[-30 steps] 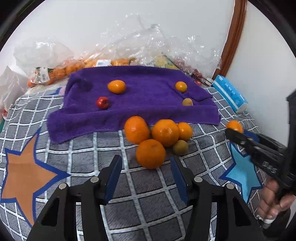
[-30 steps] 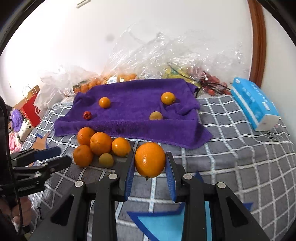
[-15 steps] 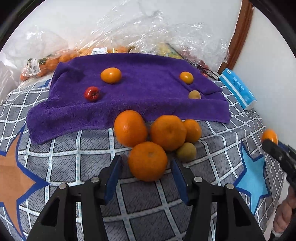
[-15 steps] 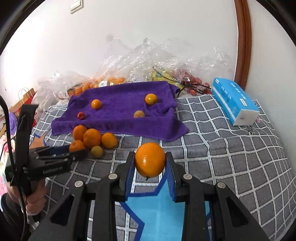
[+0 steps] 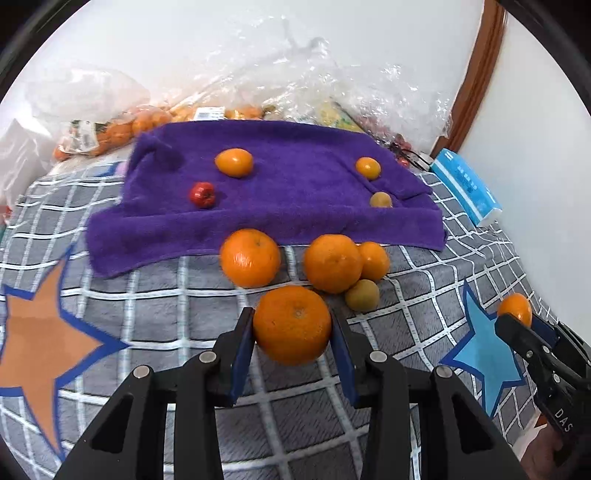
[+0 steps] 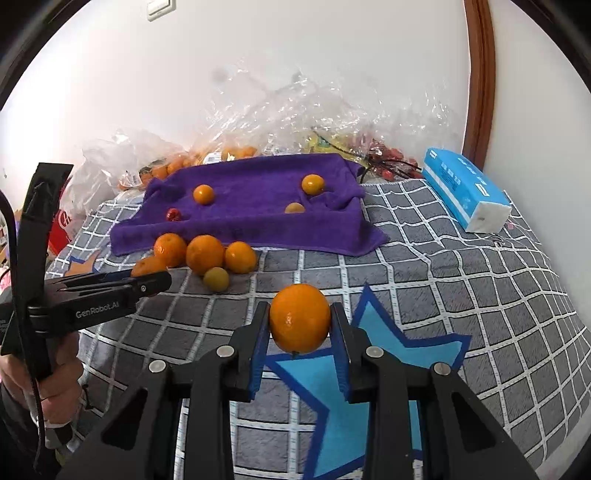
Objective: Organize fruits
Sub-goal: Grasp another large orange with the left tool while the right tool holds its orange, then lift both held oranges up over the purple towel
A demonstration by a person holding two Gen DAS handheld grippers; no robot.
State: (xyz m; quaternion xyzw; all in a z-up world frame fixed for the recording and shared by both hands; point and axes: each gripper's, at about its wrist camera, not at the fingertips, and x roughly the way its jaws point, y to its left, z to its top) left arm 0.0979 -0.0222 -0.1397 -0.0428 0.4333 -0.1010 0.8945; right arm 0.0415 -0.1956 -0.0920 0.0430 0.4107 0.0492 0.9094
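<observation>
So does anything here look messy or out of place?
Mildly. The purple towel lies rumpled, bunched at its far right corner. Crumpled plastic bags pile against the wall. A cluster of oranges sits off the towel on the checked blanket. Nothing looks spilled or damaged.

wall (image 6: pixel 332 55): white | door frame (image 6: pixel 480 74): brown wood | switch (image 6: pixel 161 4): white

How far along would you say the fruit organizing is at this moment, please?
Done: four small fruits lie on the purple towel. In hand: the left gripper and right gripper each clamp an orange. Left: three oranges and a small yellow-green fruit on the checked blanket.
</observation>
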